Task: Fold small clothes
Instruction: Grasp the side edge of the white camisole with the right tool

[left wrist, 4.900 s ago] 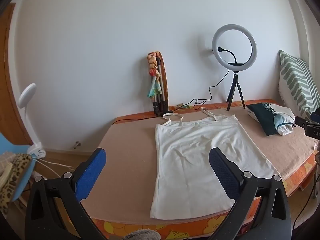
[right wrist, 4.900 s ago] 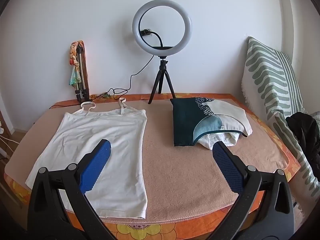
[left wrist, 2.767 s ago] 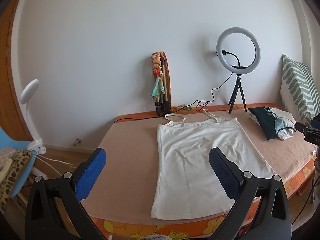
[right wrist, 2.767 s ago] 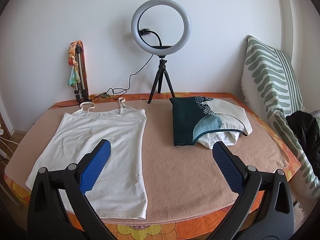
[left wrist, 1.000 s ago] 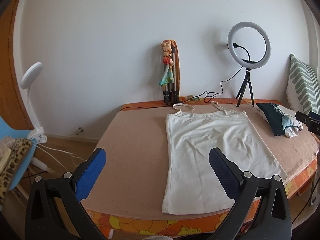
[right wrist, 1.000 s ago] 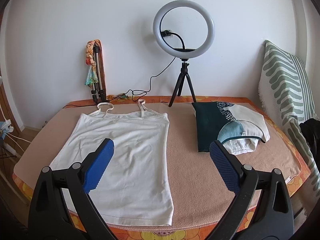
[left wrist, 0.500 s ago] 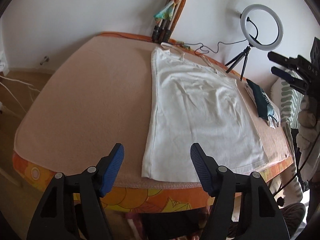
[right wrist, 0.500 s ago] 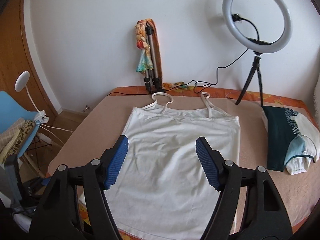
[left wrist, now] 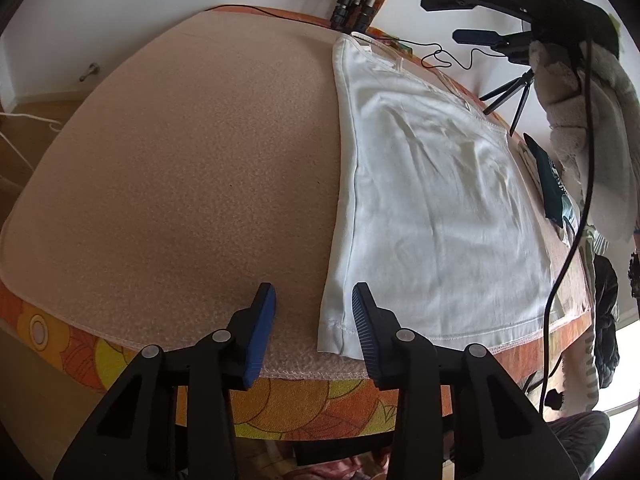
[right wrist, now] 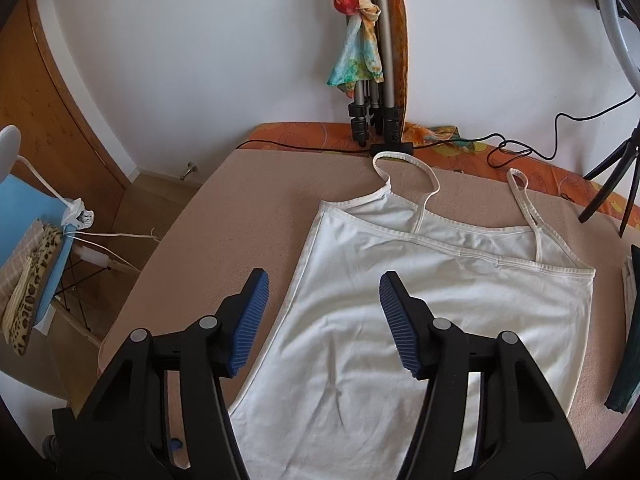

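Observation:
A white strappy top (left wrist: 432,184) lies flat on the peach-covered bed (left wrist: 180,168), straps toward the wall. My left gripper (left wrist: 314,300) hovers at the top's near left hem corner; its jaws are closing, the corner sits between them, and the pads do not press on it. In the right wrist view the same top (right wrist: 420,320) spreads below my right gripper (right wrist: 322,288), which hangs over its left side seam near the upper corner. Its jaws are closing too, with nothing gripped. The right gripper (left wrist: 476,16) also shows high at the far right in the left wrist view.
A folded pile of dark green and white clothes (left wrist: 554,184) lies right of the top. Folded tripods with a scarf (right wrist: 376,80) lean on the wall, beside cables (right wrist: 516,148) and a ring light stand (right wrist: 616,176). A blue chair (right wrist: 36,240) stands left of the bed.
Both grippers have tilted downward and come close to the top. The left one sank to the near hem corner, the right one swung left over the side seam. Both jaws have narrowed.

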